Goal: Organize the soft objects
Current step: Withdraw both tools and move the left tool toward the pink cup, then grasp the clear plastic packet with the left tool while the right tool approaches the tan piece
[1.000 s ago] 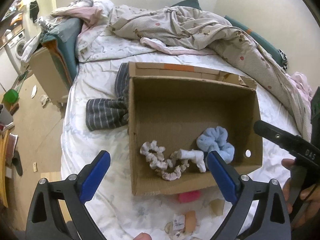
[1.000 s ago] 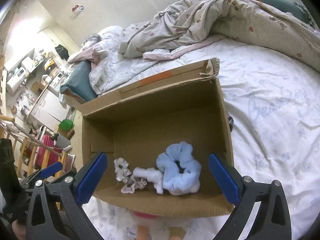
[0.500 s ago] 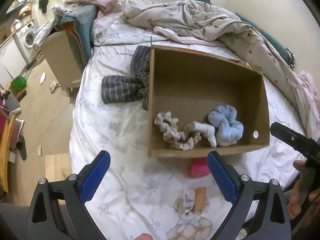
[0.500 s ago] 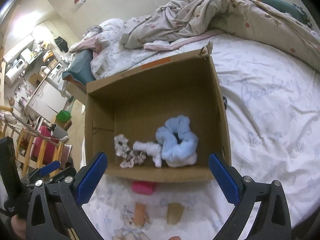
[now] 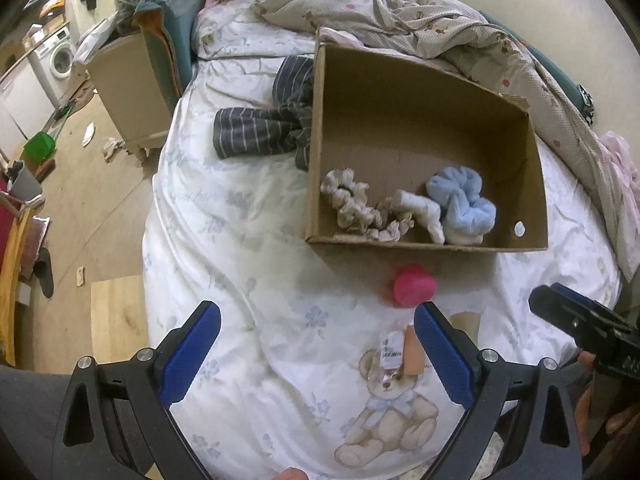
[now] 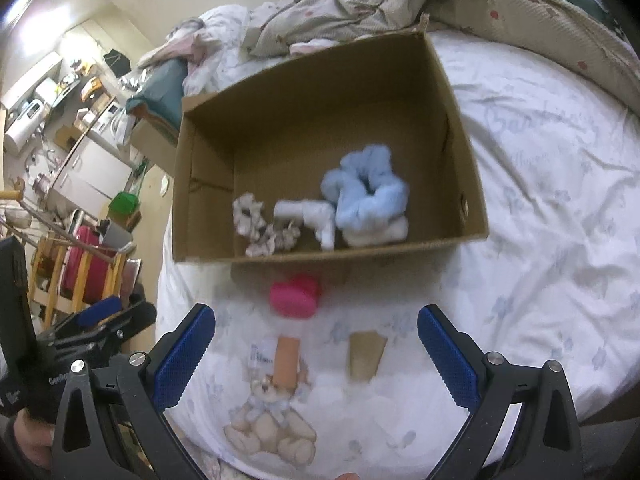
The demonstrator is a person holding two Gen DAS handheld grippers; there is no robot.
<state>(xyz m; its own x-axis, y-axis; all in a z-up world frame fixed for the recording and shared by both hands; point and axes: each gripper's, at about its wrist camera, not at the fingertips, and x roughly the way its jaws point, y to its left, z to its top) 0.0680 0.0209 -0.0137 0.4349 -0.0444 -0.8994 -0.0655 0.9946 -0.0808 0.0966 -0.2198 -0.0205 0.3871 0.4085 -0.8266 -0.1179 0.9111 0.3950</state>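
Note:
An open cardboard box (image 5: 400,116) (image 6: 320,92) sits on the bed. Inside lie a beige scrunchie (image 5: 352,206) (image 6: 260,226), a white rolled sock (image 5: 420,210) (image 6: 310,214) and a fluffy light-blue scrunchie (image 5: 460,196) (image 6: 366,196). A pink soft object (image 5: 414,284) (image 6: 295,295) lies on the sheet just in front of the box. Nearer still are an orange tagged piece (image 5: 412,350) (image 6: 287,360) and a tan piece (image 6: 365,354). My left gripper (image 5: 316,354) and right gripper (image 6: 316,354) are both open, empty, held above the sheet short of the pink object.
A striped dark garment (image 5: 260,128) lies left of the box. A rumpled patterned duvet (image 5: 420,20) is piled behind it. The bed edge drops to a wooden floor (image 5: 80,200) on the left, with a bedside cabinet (image 5: 128,84). A teddy bear print (image 5: 388,420) marks the sheet.
Both grippers have pulled back from the box toward the near bed edge. The pink object, the orange and tan pieces and the bear print have come into fuller view. Box contents have not moved.

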